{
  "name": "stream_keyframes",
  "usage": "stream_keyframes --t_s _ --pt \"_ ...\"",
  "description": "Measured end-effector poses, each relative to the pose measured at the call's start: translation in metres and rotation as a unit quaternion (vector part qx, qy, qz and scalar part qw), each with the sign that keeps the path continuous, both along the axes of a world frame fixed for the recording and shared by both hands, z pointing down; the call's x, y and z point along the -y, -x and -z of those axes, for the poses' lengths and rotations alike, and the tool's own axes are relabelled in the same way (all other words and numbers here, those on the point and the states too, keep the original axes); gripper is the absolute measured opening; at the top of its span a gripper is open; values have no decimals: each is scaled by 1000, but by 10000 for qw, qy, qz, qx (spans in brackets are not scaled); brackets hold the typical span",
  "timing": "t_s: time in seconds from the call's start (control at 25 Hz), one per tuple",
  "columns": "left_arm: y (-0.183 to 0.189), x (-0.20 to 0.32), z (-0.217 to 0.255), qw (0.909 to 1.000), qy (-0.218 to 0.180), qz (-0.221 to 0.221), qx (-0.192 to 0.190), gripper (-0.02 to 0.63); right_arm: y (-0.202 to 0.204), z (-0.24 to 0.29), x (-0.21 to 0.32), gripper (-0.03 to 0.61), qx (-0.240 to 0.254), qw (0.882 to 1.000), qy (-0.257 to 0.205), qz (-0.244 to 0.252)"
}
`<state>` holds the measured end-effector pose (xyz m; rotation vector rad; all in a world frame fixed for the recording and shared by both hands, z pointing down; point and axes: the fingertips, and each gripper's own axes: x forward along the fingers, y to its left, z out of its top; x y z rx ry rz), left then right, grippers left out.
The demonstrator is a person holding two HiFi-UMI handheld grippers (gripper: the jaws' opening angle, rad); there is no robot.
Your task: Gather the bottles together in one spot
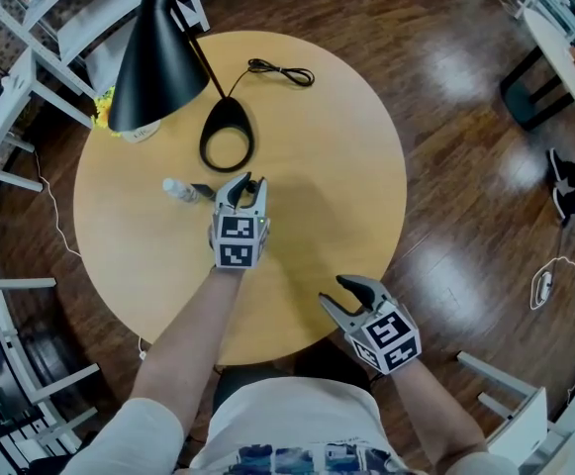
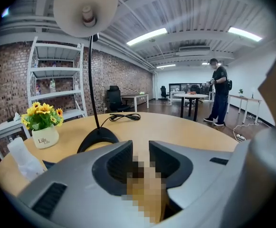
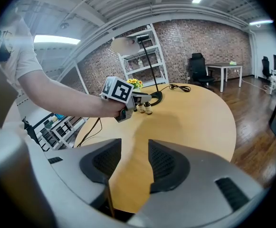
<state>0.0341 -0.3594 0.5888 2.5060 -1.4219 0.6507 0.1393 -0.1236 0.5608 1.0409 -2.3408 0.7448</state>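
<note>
Bottles show in two spots on the round wooden surface (image 1: pixel 346 156). A clear bottle (image 1: pixel 178 190) lies on its side in the left half. Two small bottles (image 3: pixel 141 109) stand upright side by side, right at the tip of the left tool (image 1: pixel 244 182). The clear bottle is near that tool's left side but apart from it. The left tool is low over the middle of the surface and points away from the person, toward the ring-shaped foot of a black lamp (image 1: pixel 158 57) whose shade hangs over the far left edge. Its jaws stand a narrow gap apart. Bare wood shows through the upper part of the gap, the lower part is blurred, and no pad can be seen pressing on a bottle. The right tool (image 1: pixel 331 290) hovers at the near right edge of the surface, well apart from all the bottles, its jaws spread with only wood and air between them. A white flower pot (image 2: pixel 45 137) with yellow flowers stands under the lamp shade, beyond the clear bottle. A black cable (image 1: pixel 282 72) lies loosely coiled on the far part of the surface, past the lamp's foot. In the left gripper view a person (image 2: pixel 219 95) stands far back in the room.
</note>
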Motion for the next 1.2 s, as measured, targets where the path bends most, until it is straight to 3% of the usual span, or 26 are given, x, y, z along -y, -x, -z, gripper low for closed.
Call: stream_keyframes --t_s 0.16,0.28,0.48,0.76,1.2 --pt "5 -5 14 9998 -176 26 30 107 6 3 3 206 7 10000 -92 27" --pt "15 -17 40 9992 -330 108 -198 107 13 7 4 206 10 9998 -198 26" --pt "43 -85 83 9978 -489 -16 -445 107 28 18 -6 206 -26 9993 -364 8" --pt "132 -200 91 9990 178 48 -398 109 71 53 -42 206 -7 9977 -667 -115" --pt "261 -342 140 9957 289 240 -851 129 143 102 -117 206 32 9912 -1148 -665"
